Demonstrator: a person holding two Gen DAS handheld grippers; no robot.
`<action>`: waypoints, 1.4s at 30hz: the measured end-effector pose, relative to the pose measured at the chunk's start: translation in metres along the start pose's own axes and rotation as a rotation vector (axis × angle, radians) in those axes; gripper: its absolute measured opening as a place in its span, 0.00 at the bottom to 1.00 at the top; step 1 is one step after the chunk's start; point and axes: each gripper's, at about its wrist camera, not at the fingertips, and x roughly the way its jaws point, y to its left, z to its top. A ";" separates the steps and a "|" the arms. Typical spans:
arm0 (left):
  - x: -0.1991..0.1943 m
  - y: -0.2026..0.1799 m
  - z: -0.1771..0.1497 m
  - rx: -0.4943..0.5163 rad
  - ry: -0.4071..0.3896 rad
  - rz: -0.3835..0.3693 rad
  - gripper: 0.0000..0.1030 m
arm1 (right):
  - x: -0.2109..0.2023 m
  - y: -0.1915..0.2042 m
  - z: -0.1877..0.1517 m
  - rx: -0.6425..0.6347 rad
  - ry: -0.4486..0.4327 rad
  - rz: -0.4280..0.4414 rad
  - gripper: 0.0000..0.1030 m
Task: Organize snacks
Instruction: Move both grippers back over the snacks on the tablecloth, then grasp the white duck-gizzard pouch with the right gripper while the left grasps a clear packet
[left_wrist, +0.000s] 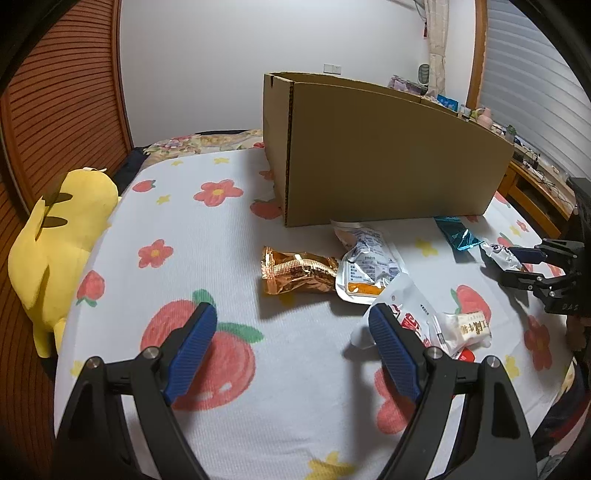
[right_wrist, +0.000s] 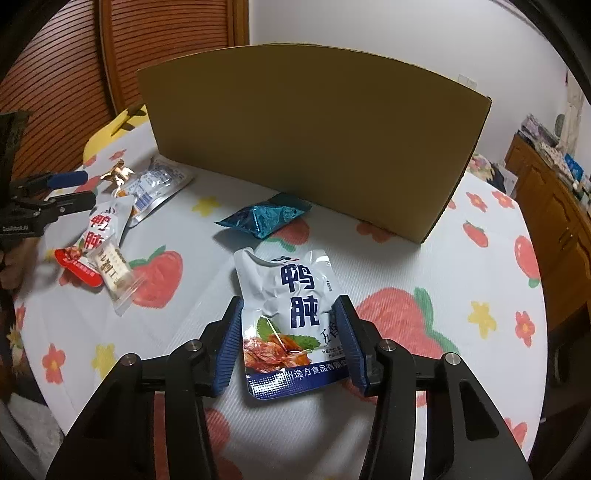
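Between the right gripper's (right_wrist: 291, 328) parted blue pads, the white-and-blue foil snack pouch (right_wrist: 291, 321) looks light, slippery, crinkly; its lower sides seem the best hold.

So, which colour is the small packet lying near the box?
Teal blue packet, clearest in the right wrist view.

Tall cardboard box (left_wrist: 384, 155) walls off the far side w/ the teal packet (right_wrist: 264, 218) lying close to its base, gold wrapper (left_wrist: 299, 271) & white pouches (left_wrist: 364, 258) clutter mid-bed, while bare floral sheet (left_wrist: 177, 229) left of them toward the yellow plush (left_wrist: 62, 236) leaves passing room.
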 end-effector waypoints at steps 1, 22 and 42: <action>0.000 0.000 0.001 0.002 0.002 -0.003 0.83 | -0.001 -0.001 0.000 0.006 -0.001 0.007 0.48; 0.050 -0.044 0.061 0.046 0.127 -0.093 0.62 | -0.002 0.004 -0.005 0.015 -0.009 -0.005 0.48; 0.070 -0.065 0.055 0.177 0.161 -0.049 0.38 | -0.002 0.006 -0.005 0.011 -0.009 -0.011 0.48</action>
